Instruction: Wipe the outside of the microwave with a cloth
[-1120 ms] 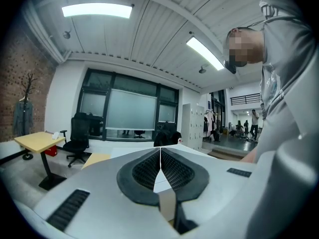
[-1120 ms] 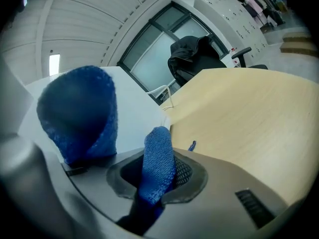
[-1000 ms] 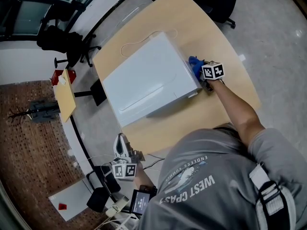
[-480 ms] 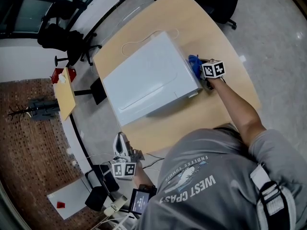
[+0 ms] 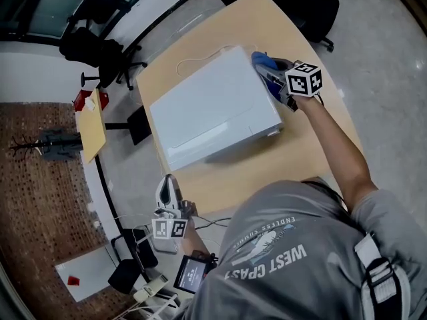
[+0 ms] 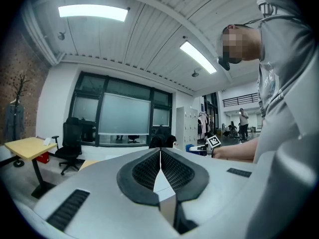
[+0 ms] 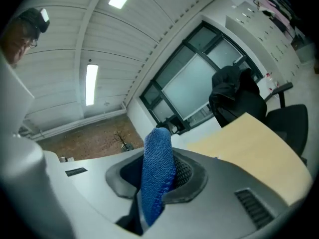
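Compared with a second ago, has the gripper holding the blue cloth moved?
Yes. The right gripper, with the blue cloth, has shifted from midway along the microwave's right edge to its far right corner.

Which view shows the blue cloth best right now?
The right gripper view: the blue cloth fills the centre, pinched between the jaws. The head view shows only a small blue bunch at the microwave's far corner. The left gripper view gives just a distant blue speck.
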A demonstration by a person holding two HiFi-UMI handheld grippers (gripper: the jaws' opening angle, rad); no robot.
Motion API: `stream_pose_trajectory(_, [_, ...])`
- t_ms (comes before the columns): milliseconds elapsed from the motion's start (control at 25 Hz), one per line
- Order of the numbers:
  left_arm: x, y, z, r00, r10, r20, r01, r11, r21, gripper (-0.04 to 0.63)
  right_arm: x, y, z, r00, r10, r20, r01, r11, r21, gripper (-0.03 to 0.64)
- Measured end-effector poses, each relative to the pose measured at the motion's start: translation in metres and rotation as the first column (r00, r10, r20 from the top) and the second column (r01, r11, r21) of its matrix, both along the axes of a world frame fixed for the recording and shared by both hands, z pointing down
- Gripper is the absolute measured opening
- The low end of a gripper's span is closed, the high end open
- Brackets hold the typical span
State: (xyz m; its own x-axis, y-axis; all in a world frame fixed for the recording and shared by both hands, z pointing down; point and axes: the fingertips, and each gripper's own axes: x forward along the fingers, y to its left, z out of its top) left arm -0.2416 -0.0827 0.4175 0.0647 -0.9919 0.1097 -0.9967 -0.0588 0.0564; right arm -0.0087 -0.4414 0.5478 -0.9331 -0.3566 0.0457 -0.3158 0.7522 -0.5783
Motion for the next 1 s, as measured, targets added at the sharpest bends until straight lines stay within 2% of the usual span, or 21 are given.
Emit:
stream_pose_trajectory(160, [-0.002, -0.014, -0.017, 0.997, 0.079, 0.015, -0.079, 0.996, 0.048, 0.023, -0.010, 0.013, -0.080, 0.998, -0.052, 0.027, 0.047, 0.989, 0.139, 0.083])
stream_pose_trajectory(320, [-0.007, -0.027, -0.035, 0.988, 0.154, 0.013, -0.155, 0.983, 0.096, 0.024, -0.031, 0.044, -0.152, 0.991, -0.129, 0.038, 0.116, 0.965, 0.236, 0.083])
stream_pose_trajectory(440, [-0.001, -0.043, -0.045, 0.970, 0.241, 0.000, -0.239, 0.961, 0.138, 0.025, -0.054, 0.073, -0.192, 0.977, -0.209, 0.039, 0.187, 0.934, 0.303, 0.083])
stream_pose_trajectory(520, [0.008, -0.052, -0.046, 0.948, 0.318, -0.004, -0.314, 0.937, 0.155, 0.025, -0.072, 0.100, -0.209, 0.961, -0.272, 0.038, 0.245, 0.910, 0.336, 0.083])
stream_pose_trajectory(640, [0.025, -0.059, -0.046, 0.909, 0.416, 0.003, -0.411, 0.896, 0.171, 0.025, -0.102, 0.148, -0.224, 0.929, -0.370, 0.015, 0.337, 0.860, 0.384, 0.083])
stream_pose_trajectory(760, [0.036, -0.066, -0.050, 0.877, 0.480, 0.006, -0.473, 0.860, 0.191, 0.028, -0.137, 0.197, -0.243, 0.883, -0.468, -0.024, 0.430, 0.790, 0.436, 0.083])
stream_pose_trajectory(800, [0.036, -0.068, -0.051, 0.867, 0.499, 0.001, -0.489, 0.850, 0.197, 0.058, -0.151, 0.213, -0.249, 0.868, -0.496, -0.037, 0.457, 0.767, 0.449, 0.084])
stream_pose_trajectory(840, [0.036, -0.070, -0.053, 0.857, 0.516, -0.005, -0.504, 0.840, 0.203, 0.145, -0.164, 0.228, -0.254, 0.853, -0.519, -0.052, 0.482, 0.745, 0.461, 0.084])
stream_pose_trajectory(880, [0.036, -0.071, -0.055, 0.847, 0.531, -0.011, -0.517, 0.830, 0.210, 0.204, -0.177, 0.242, -0.256, 0.840, -0.537, -0.073, 0.504, 0.723, 0.472, 0.084])
stream_pose_trajectory(1000, [0.037, -0.072, -0.064, 0.825, 0.564, -0.009, -0.547, 0.804, 0.236, 0.248, -0.207, 0.274, -0.257, 0.815, -0.557, -0.159, 0.551, 0.660, 0.510, 0.084])
